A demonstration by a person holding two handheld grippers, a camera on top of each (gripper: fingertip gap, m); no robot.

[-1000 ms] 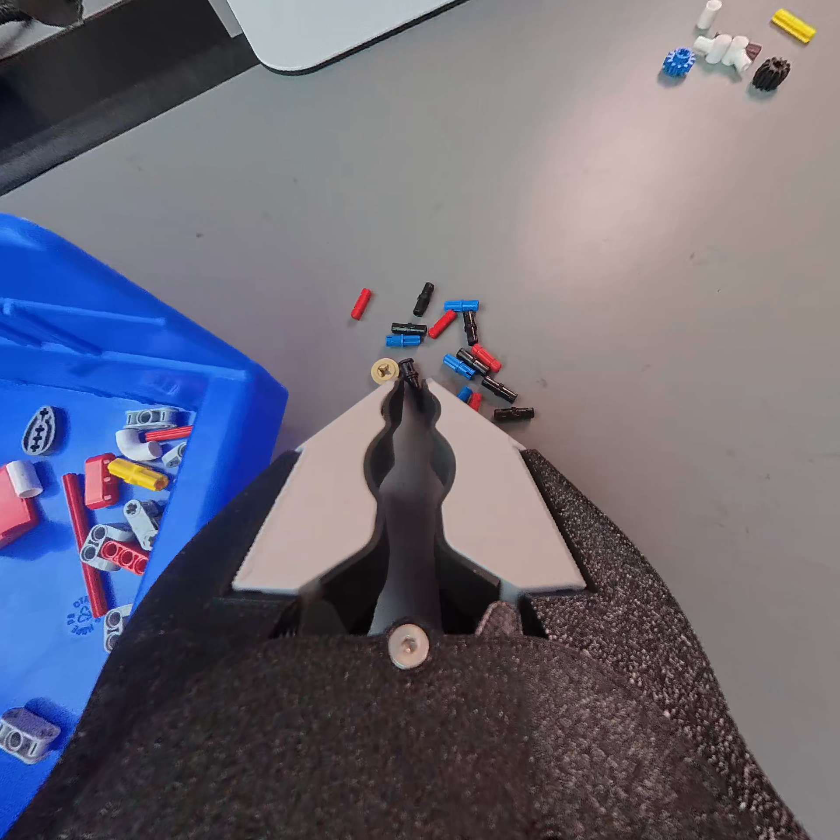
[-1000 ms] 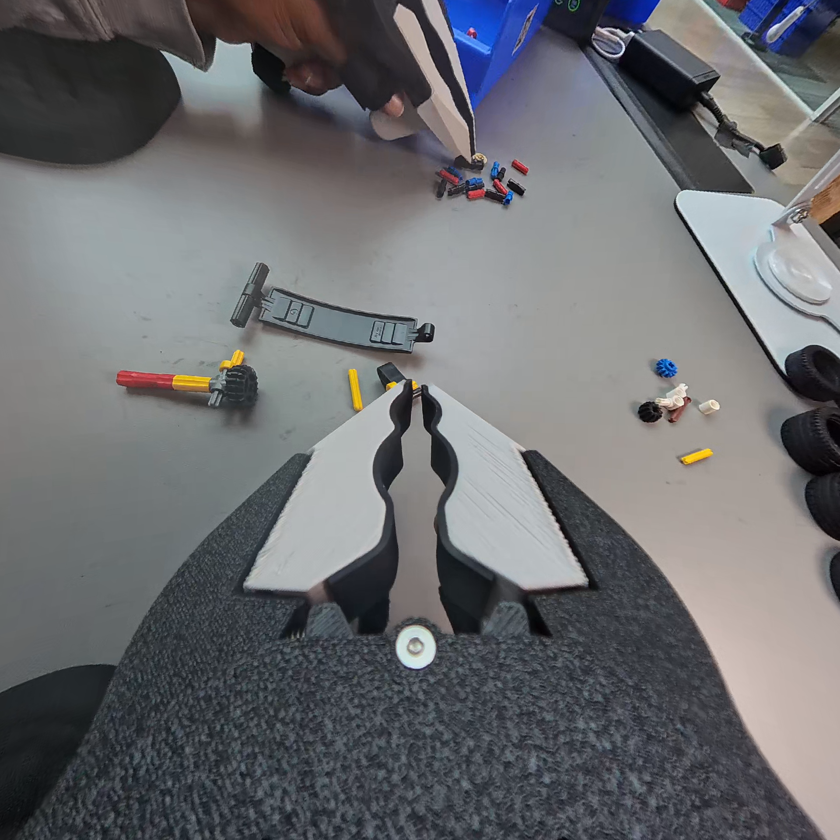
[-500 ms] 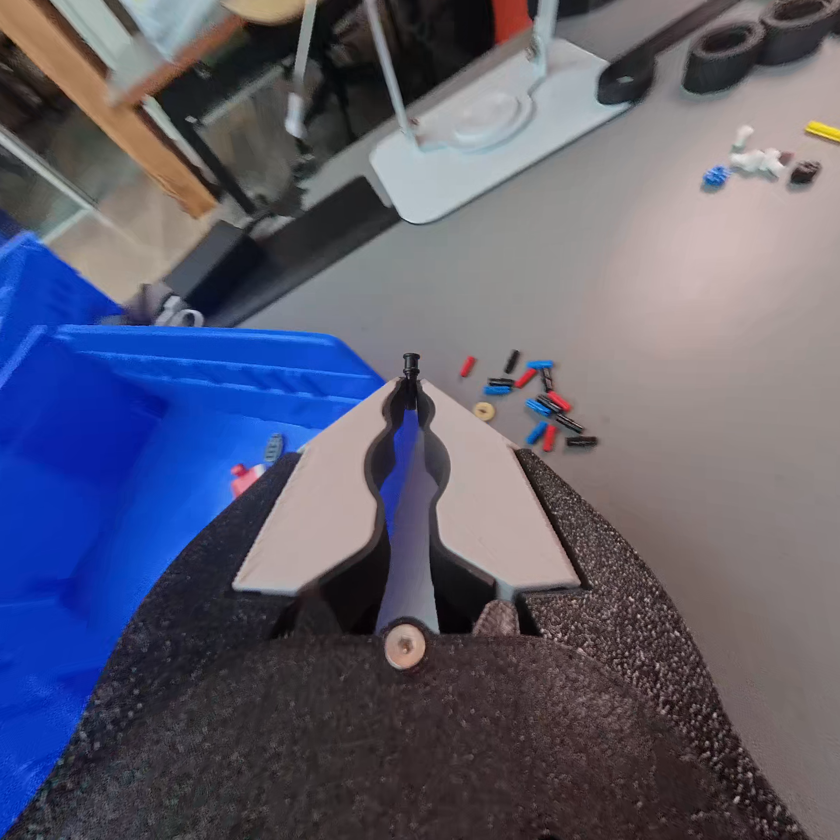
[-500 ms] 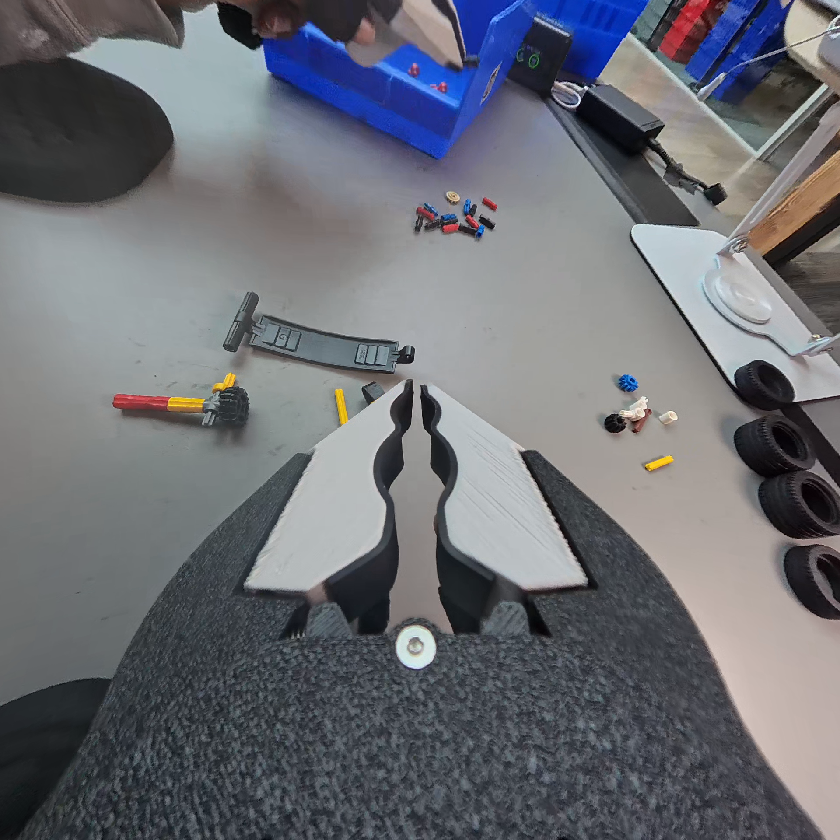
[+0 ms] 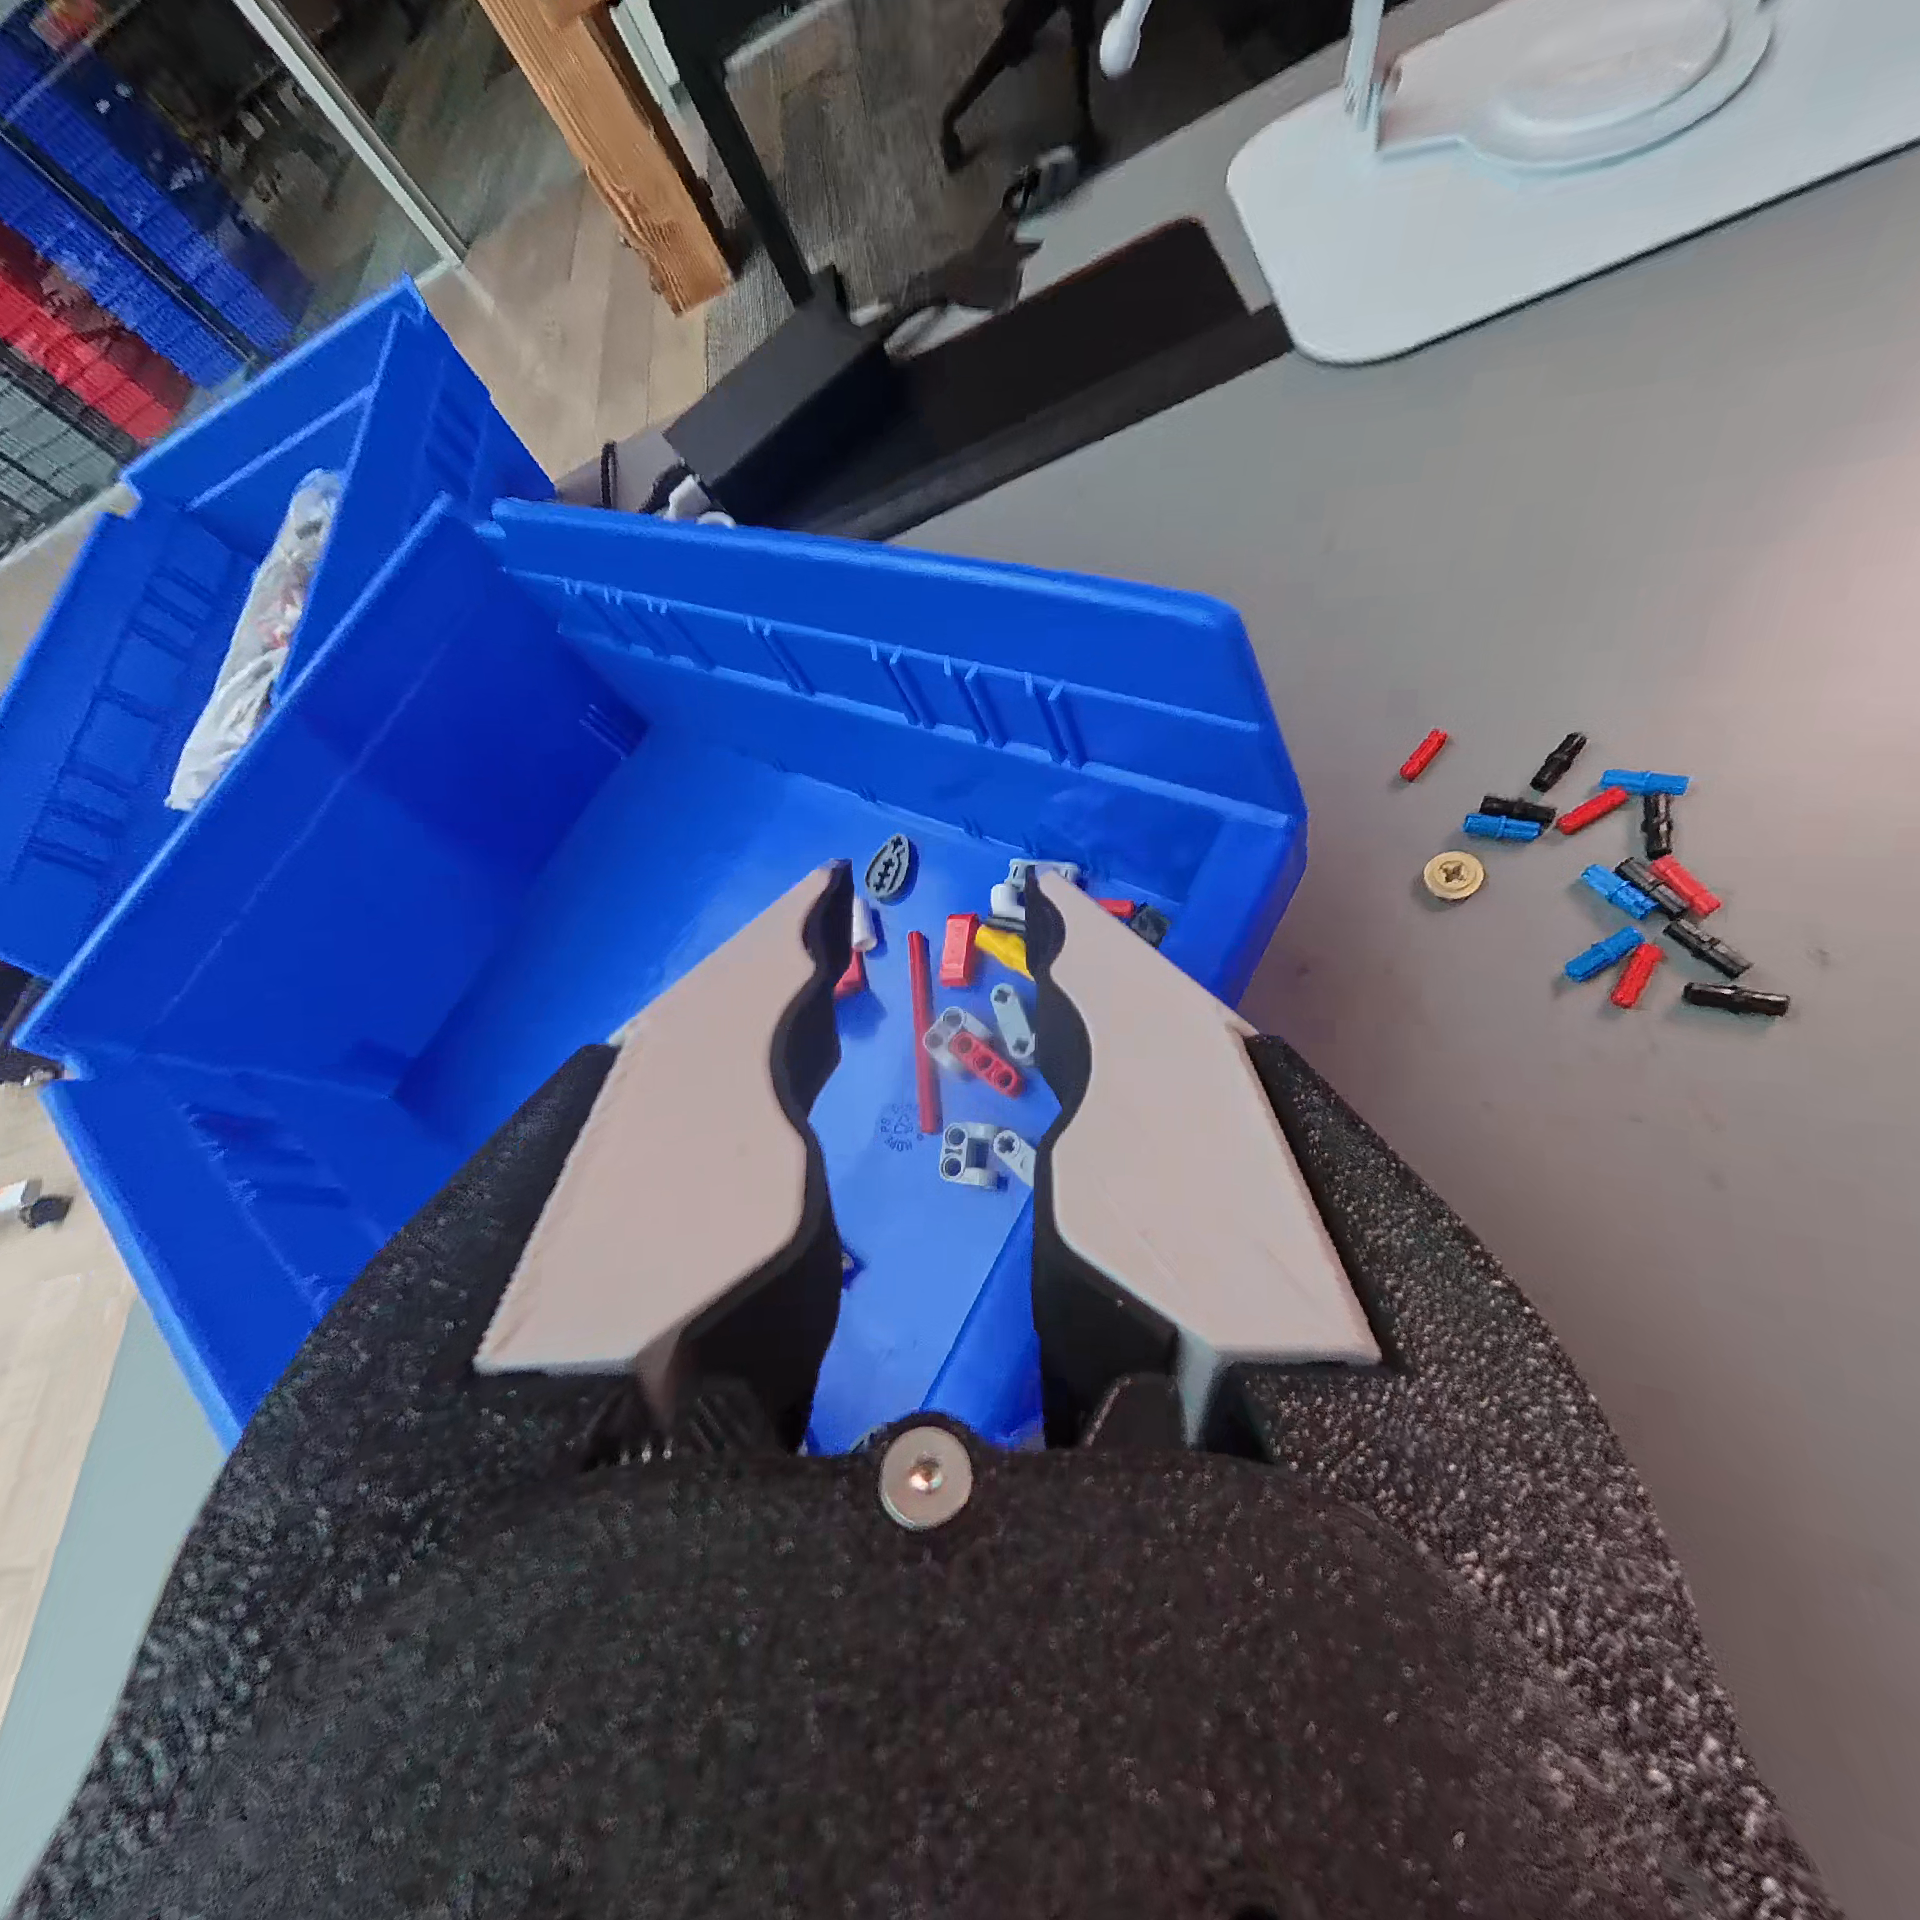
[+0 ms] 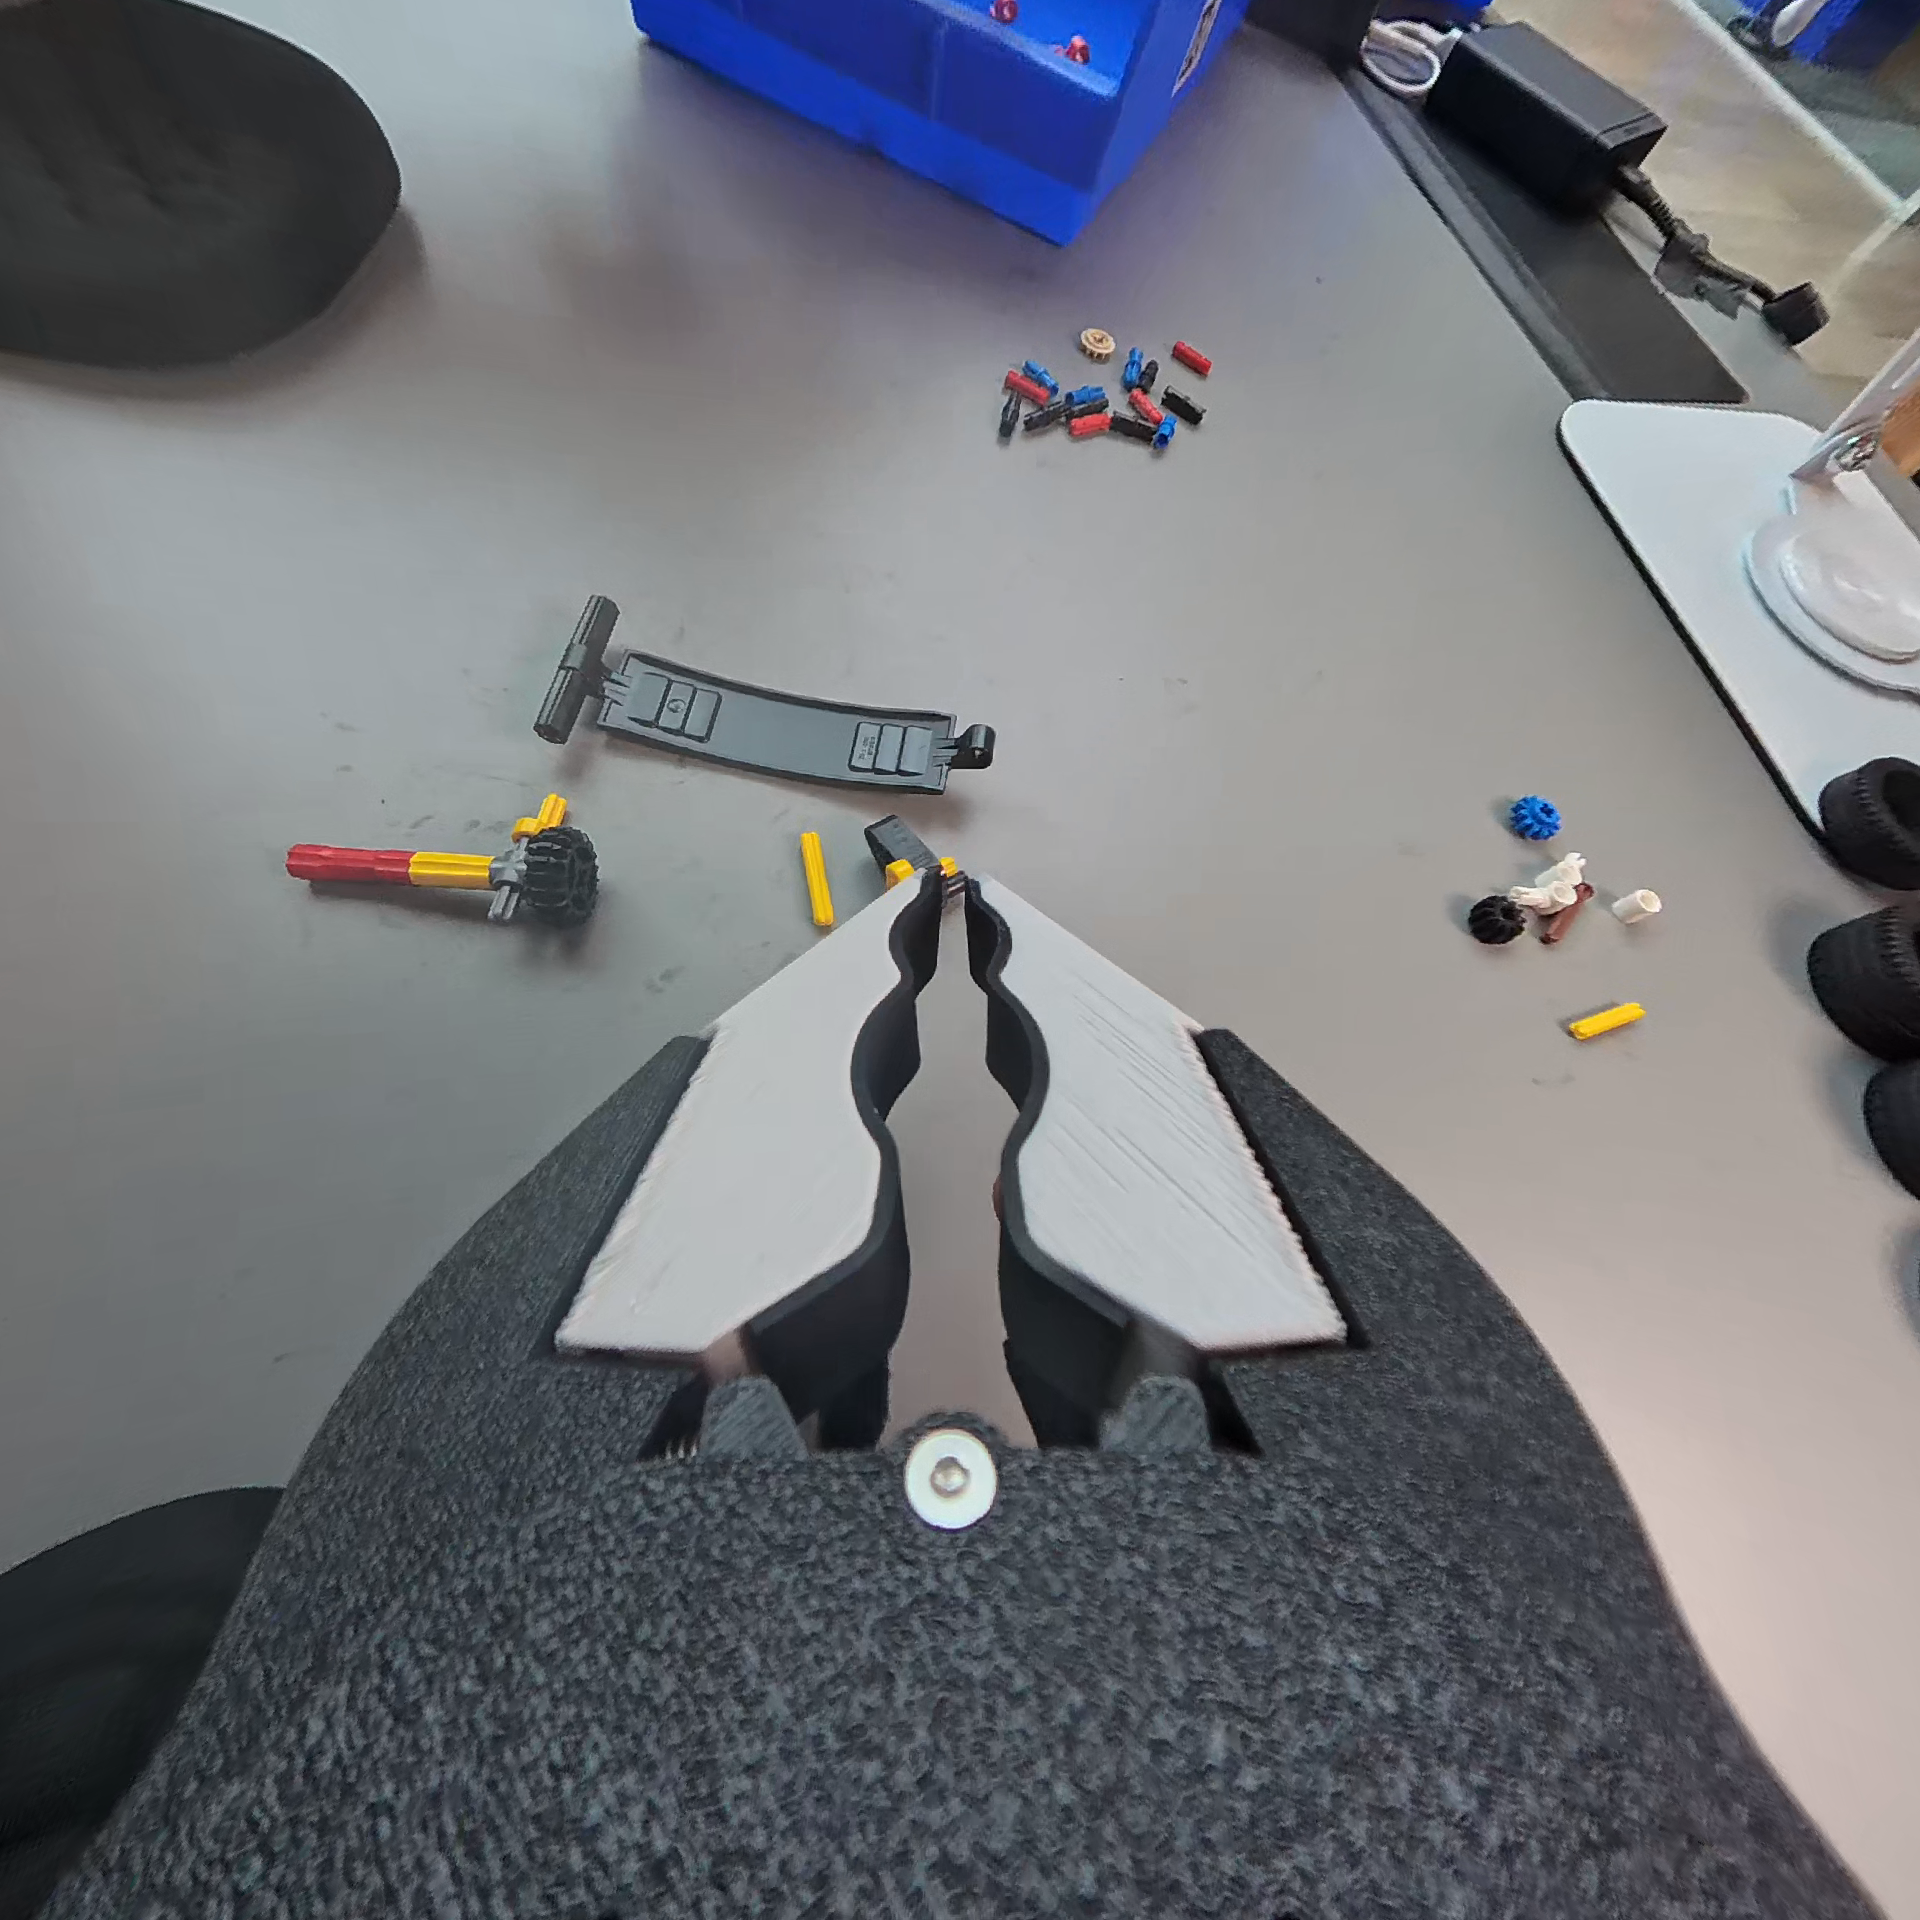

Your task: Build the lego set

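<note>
Left gripper [image 5: 940, 883] hangs spread and empty over the blue bin [image 5: 1091, 665] of loose lego parts [image 5: 977, 1049]; right gripper [image 6: 953, 885] pinches a small dark-and-yellow piece [image 6: 902, 847] at the table; advise lowering left vertically onto 1 isolated part.

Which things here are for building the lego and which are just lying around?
For building:
- pins
- curved black panel
- red-yellow axle with gear
- blue bin of pieces
- tyres

Lying around:
- power adapter
- white stand base
- black cushion
</note>
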